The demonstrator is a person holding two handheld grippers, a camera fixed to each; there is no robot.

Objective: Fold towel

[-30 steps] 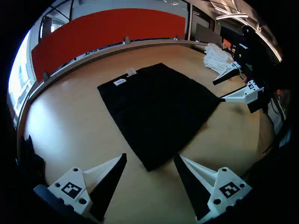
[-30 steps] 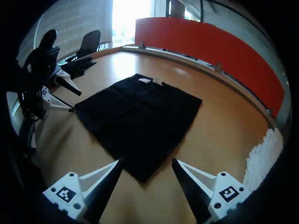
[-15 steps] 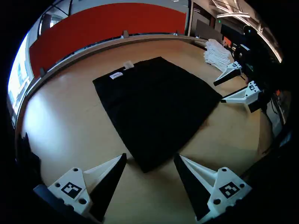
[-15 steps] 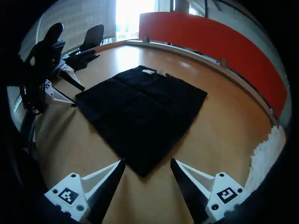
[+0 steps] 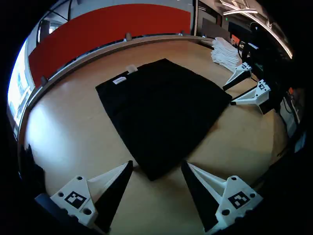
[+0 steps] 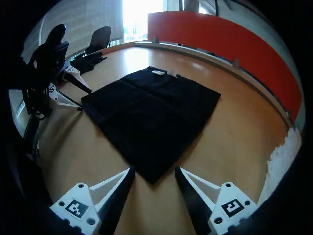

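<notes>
While held low over a wooden table [image 5: 66, 125], frames the near corner of the black towel [image 5: 164, 113] between the wide-parted fingers of the left gripper [image 5: 156, 162], without pressing on the cloth. Lies flat and unfolded straight ahead of the fingertips (white tag [image 5: 119, 80] at the far edge). Shows, ahead and to the right, the right gripper [image 5: 227, 96], likewise open, tips just beside another towel corner. Catches, in the right gripper view, a matching stance: fingers spread, a towel corner between them, the other gripper ahead to the left. Backs the scene with a red partition [image 5: 109, 27], a stack of white towels [image 5: 225, 55] beyond the right gripper, and office chairs [image 6: 98, 41] beyond the left.
</notes>
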